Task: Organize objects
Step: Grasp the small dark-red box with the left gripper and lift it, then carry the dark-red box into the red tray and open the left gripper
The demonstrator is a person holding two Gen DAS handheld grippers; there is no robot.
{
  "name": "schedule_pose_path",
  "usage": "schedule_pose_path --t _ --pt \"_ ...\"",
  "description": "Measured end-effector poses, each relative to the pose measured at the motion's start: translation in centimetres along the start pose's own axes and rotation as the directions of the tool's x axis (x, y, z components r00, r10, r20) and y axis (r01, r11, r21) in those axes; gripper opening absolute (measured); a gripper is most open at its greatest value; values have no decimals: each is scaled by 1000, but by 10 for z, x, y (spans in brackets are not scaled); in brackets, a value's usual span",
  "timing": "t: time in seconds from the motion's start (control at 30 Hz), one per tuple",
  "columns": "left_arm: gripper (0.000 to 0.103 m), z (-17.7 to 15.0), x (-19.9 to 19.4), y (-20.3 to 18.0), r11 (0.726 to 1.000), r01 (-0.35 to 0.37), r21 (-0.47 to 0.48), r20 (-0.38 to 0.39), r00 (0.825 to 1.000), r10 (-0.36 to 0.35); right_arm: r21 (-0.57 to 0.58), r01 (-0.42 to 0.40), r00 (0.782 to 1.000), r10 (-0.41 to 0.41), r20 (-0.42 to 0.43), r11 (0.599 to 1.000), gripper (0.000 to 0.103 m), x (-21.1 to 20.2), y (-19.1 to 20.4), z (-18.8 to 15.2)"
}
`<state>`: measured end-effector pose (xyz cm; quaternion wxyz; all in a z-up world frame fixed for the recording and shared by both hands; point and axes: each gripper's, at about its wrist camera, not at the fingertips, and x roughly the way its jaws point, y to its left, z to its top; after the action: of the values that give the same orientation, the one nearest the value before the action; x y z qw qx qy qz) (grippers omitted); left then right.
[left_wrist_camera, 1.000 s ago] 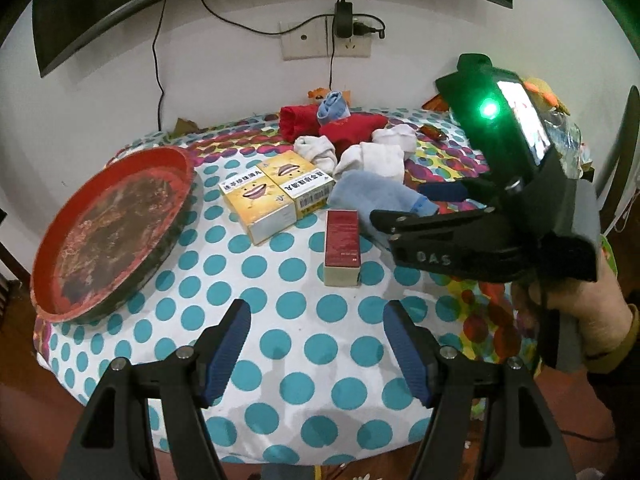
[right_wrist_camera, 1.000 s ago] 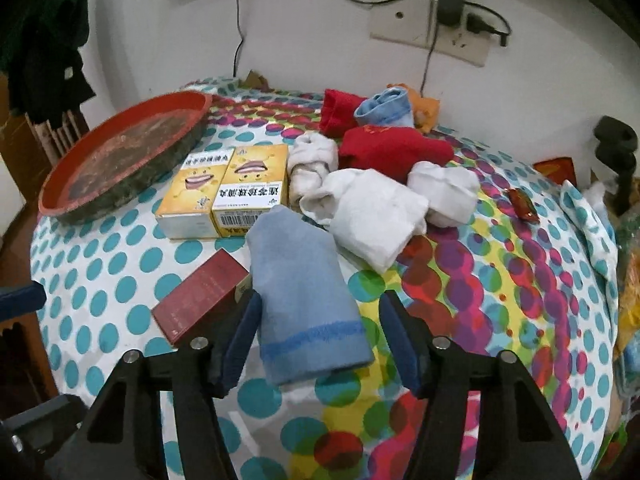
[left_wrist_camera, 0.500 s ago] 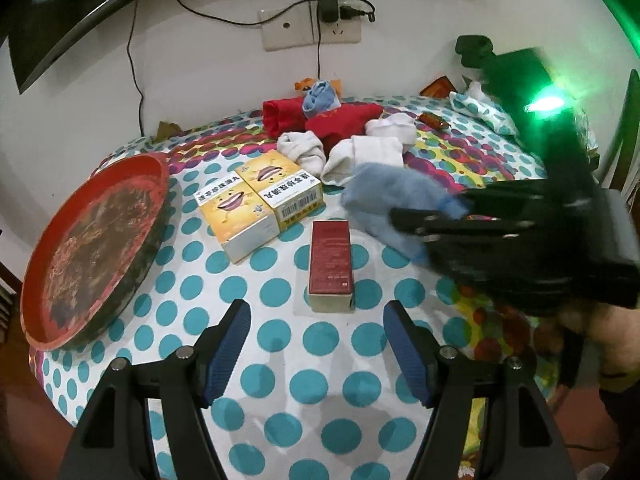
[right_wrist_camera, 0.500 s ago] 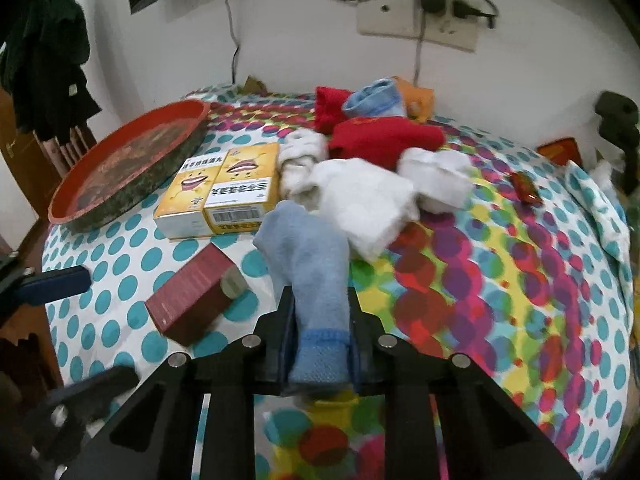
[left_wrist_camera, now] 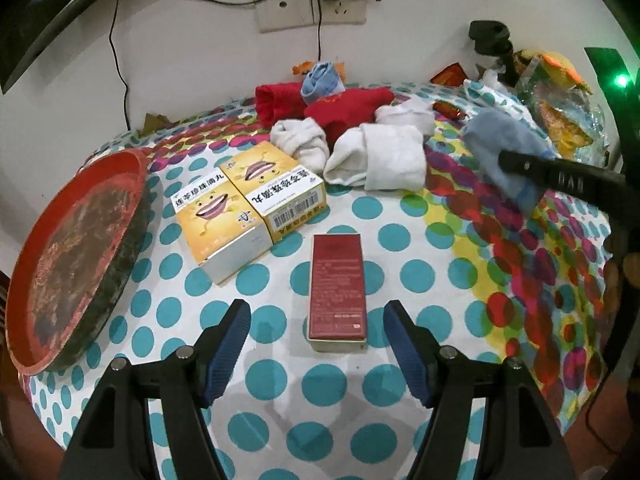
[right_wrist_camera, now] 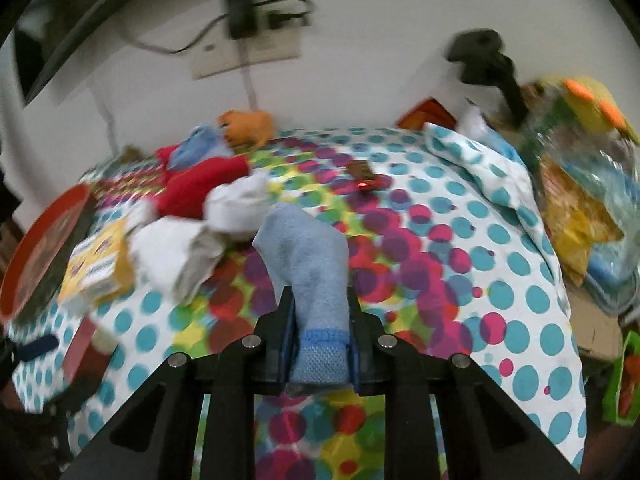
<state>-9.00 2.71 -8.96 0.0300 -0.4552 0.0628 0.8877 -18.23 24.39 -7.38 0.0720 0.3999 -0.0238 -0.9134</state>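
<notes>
My right gripper (right_wrist_camera: pixel 320 332) is shut on a light blue sock (right_wrist_camera: pixel 310 264) and holds it off the dotted tablecloth; the same sock (left_wrist_camera: pixel 504 148) hangs at the right in the left wrist view. My left gripper (left_wrist_camera: pixel 316 344) is open, its blue pads on either side of the near end of a dark red box (left_wrist_camera: pixel 337 284) without touching it. Two yellow boxes (left_wrist_camera: pixel 248 204) lie side by side behind the red box. White socks (left_wrist_camera: pixel 376 156) and red socks (left_wrist_camera: pixel 344 104) are heaped further back.
A round red tray (left_wrist_camera: pixel 68 256) leans over the table's left edge. Snack bags and plastic wrap (right_wrist_camera: pixel 580 184) crowd the right side. A small brown wrapped item (right_wrist_camera: pixel 362 174) lies on the cloth. A wall socket with cables (left_wrist_camera: pixel 312 4) is behind.
The right gripper closed on the blue sock, lifted it and carried it to the right with a roll. The left gripper came nearer to the red box.
</notes>
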Motion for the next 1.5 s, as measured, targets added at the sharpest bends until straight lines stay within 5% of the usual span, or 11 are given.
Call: schedule_pose_path --t 0.47,0.63,1.2,1.5 --pt "69 4 16 4 999 39 -10 4 999 -39 44 21 999 -22 24 999 22 14 1 2" --pt "30 4 20 4 993 114 -22 2 994 -114 29 14 1000 -14 -1 999 22 19 5 3" --pt "30 5 -8 29 995 98 -15 50 994 -97 48 46 998 -44 -37 998 23 25 3 3" --pt "30 7 -27 84 997 27 -67 85 996 -21 41 54 998 -52 -41 998 23 26 5 3"
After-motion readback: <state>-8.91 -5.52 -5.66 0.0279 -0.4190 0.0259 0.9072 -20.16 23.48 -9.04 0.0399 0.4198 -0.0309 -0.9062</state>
